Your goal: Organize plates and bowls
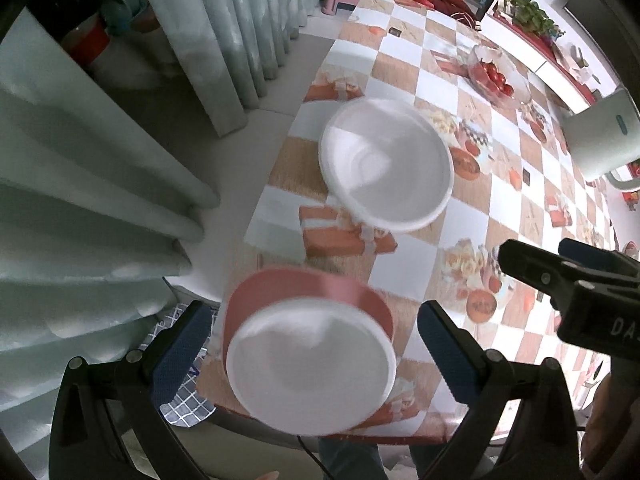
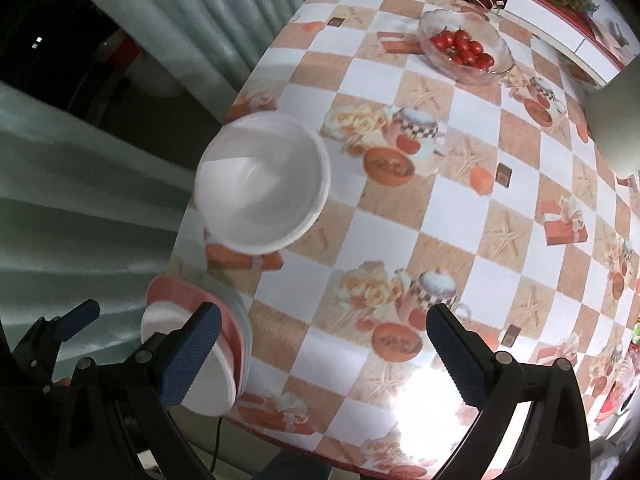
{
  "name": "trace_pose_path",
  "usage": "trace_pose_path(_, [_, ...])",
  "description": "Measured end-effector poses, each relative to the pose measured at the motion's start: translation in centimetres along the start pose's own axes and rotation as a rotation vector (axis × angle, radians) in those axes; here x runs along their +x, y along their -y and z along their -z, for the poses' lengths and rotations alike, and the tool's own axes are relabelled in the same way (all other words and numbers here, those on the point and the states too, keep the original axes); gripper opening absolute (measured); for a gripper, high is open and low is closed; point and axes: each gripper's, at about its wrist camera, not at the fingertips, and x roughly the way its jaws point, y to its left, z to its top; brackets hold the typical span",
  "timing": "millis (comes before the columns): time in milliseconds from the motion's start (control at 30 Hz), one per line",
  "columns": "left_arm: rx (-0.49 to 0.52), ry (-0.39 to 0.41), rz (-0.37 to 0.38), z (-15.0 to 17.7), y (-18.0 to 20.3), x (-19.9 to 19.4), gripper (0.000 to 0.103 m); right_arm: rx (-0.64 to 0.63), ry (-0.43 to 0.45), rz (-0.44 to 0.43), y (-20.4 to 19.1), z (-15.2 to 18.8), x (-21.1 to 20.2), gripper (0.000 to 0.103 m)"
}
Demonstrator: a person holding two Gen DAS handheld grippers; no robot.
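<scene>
Both grippers hang spread and empty over a worktop (image 2: 400, 208) covered in a checked orange-and-white cloth: the left gripper (image 1: 314, 344) frames a white plate (image 1: 312, 364) resting on a pink plate (image 1: 308, 292) at the near left corner, while the right gripper (image 2: 324, 344) is over bare cloth beside that stack. Stacked white bowls (image 1: 386, 164) sit just beyond the plates along the left edge. A glass dish of cherry tomatoes (image 2: 464, 46) stands well apart at the far end.
</scene>
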Motion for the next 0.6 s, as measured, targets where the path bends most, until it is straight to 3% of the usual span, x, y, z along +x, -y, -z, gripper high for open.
trace_pose_path(300, [-0.019,-0.025,0.021,-3.3,0.8,1.3,0.103,0.026,-0.009,0.003,1.6,-2.5,0.7,0.103])
trace_pose_path(600, [-0.045,-0.050,0.024,-4.3,0.6,2.3,0.103,0.046,-0.024,-0.012,2.3,-3.0,1.3,0.103])
